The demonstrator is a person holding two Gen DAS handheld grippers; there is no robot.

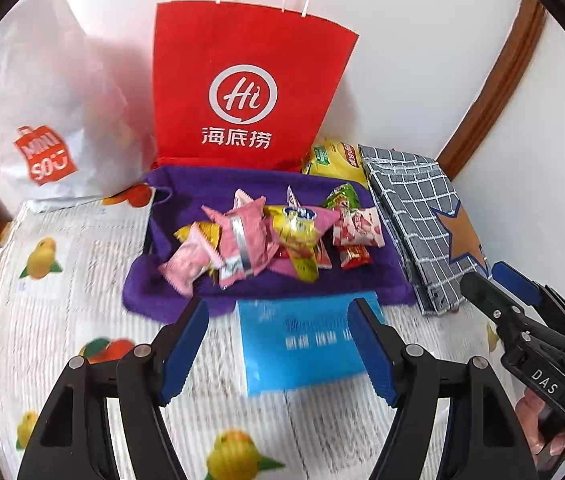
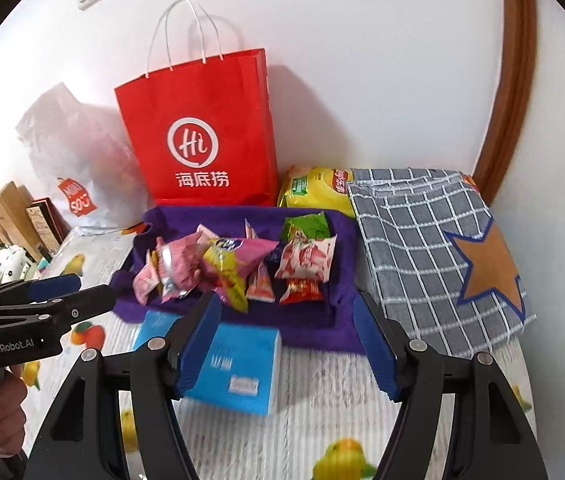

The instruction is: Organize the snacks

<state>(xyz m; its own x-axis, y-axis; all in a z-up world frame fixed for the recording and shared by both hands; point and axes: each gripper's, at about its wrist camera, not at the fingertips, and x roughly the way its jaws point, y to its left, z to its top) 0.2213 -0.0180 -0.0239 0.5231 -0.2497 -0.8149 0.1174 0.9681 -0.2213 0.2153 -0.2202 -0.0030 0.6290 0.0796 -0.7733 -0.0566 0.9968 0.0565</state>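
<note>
Left wrist: snacks (image 1: 266, 236) beyond empty fingers (image 1: 188, 344).

Bright even light, fisheye warp, slight blur

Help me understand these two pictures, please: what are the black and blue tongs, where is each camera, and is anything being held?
They are two hand-held grippers, one in each of a person's hands, each carrying a camera looking along its fingers. One picture is from the left gripper, the other from the right gripper. Both stand open, holding nothing. On the fruit-print table lie wrapped snacks on a purple cloth, a blue pack, a checked cloth, a red bag and a yellow chip bag.
</note>
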